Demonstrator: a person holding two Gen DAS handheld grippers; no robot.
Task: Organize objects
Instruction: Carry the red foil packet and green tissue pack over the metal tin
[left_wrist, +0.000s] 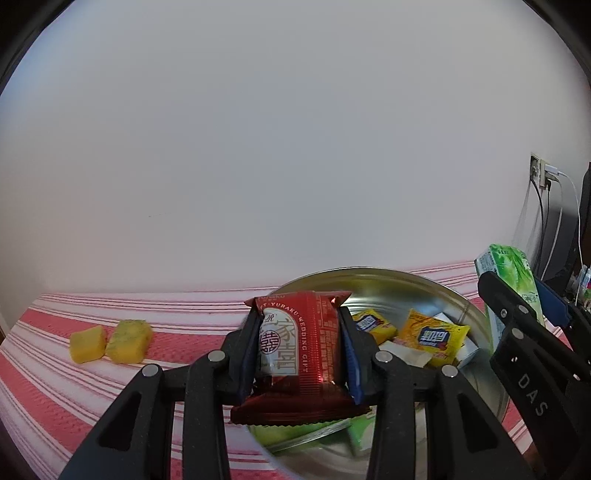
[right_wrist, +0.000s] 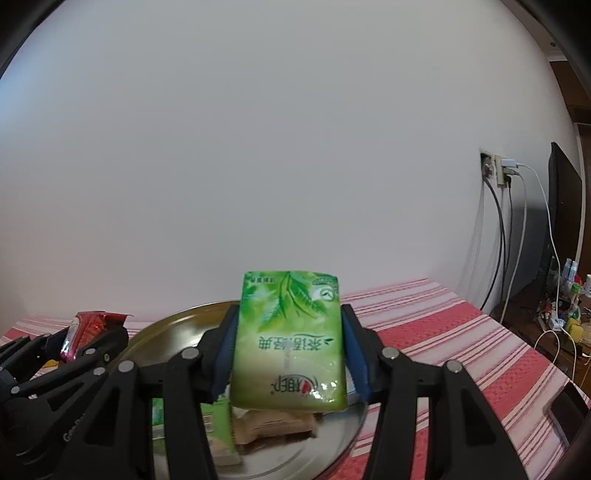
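striped worktop (left_wrist: 74, 391): left tool (left_wrist: 301, 341) clamps red packet (left_wrist: 299, 343), right tool (right_wrist: 288, 350) clamps green pack (right_wrist: 290, 343), both over metal bowl (left_wrist: 373, 280); probably unloading, next clear rim.

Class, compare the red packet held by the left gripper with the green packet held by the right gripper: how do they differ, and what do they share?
The red packet is dark foil with crimped, zigzag end seals; the green packet is smooth, glossy plastic with leaf artwork. The red packet's lettering runs sideways, while the green packet's print is upside down. Shared: each is clamped between its gripper's blue-padded fingers, left gripper and right gripper, above the metal tin.
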